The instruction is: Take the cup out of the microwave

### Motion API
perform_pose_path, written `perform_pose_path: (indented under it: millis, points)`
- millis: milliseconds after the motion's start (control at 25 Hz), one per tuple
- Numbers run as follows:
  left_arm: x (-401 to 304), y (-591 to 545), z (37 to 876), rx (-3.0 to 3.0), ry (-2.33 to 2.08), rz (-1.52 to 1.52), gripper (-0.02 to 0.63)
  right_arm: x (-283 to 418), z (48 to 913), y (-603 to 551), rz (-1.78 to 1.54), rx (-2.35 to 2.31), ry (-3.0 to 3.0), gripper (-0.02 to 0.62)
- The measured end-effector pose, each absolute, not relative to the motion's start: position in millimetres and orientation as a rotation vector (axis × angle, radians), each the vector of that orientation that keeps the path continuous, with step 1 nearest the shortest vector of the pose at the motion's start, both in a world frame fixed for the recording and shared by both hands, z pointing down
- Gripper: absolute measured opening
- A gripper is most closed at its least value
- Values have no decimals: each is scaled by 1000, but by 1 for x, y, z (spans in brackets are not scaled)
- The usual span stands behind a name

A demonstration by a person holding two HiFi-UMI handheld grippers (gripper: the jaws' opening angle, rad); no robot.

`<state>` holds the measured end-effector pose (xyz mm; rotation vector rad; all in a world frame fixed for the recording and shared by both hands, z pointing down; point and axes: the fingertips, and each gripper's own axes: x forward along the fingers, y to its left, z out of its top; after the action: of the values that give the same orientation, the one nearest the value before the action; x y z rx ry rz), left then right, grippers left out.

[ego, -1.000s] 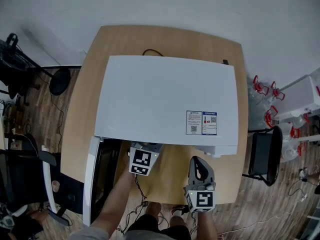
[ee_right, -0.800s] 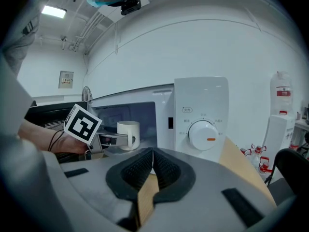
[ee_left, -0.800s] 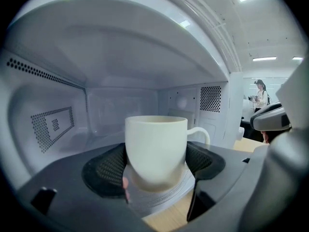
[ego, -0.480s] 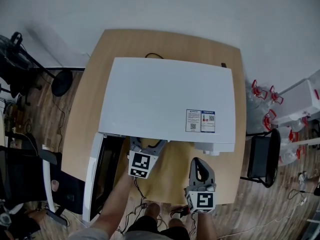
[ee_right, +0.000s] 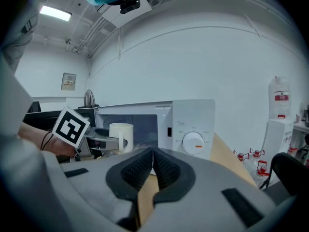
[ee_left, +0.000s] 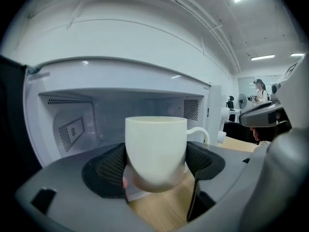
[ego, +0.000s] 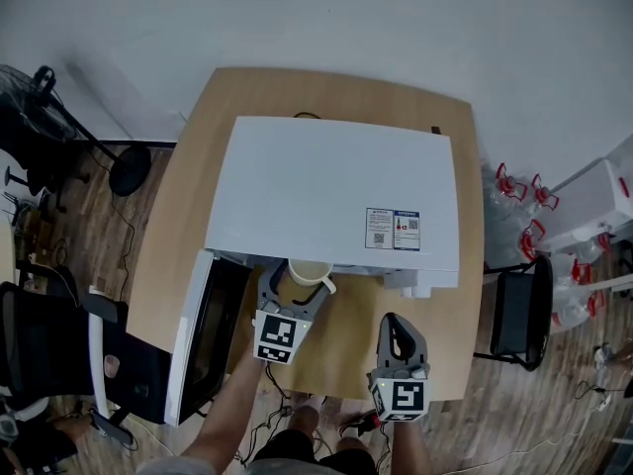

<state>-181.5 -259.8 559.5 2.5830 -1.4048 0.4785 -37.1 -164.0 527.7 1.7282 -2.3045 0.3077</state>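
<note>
A cream cup point(ego: 310, 272) with its handle to the right hangs just outside the mouth of the white microwave point(ego: 331, 191), above the wooden table point(ego: 341, 349). My left gripper point(ego: 294, 283) is shut on the cup point(ee_left: 156, 151), its black pads pressed on both sides. In the left gripper view the open microwave cavity point(ee_left: 116, 112) lies behind the cup. My right gripper point(ego: 399, 333) stands shut and empty near the table's front edge, right of the left one. In the right gripper view the cup point(ee_right: 121, 136) shows in front of the microwave point(ee_right: 186, 124).
The microwave door point(ego: 198, 339) swings open to the left, over the table's front left. A black chair point(ego: 518, 320) stands right of the table, with water bottles point(ego: 519, 206) behind it. Office chairs and a fan stand at the left.
My left gripper has drawn back out of the microwave toward me, bringing the cup into sight in the head view. The right gripper has stayed in place.
</note>
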Motion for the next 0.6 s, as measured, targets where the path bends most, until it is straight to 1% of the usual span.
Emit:
perform_pose_path:
  millis: [600]
  points:
    - [-165,-200,532,2610,-1410,458,393,-10,512,-125,283,1775,-2300,18]
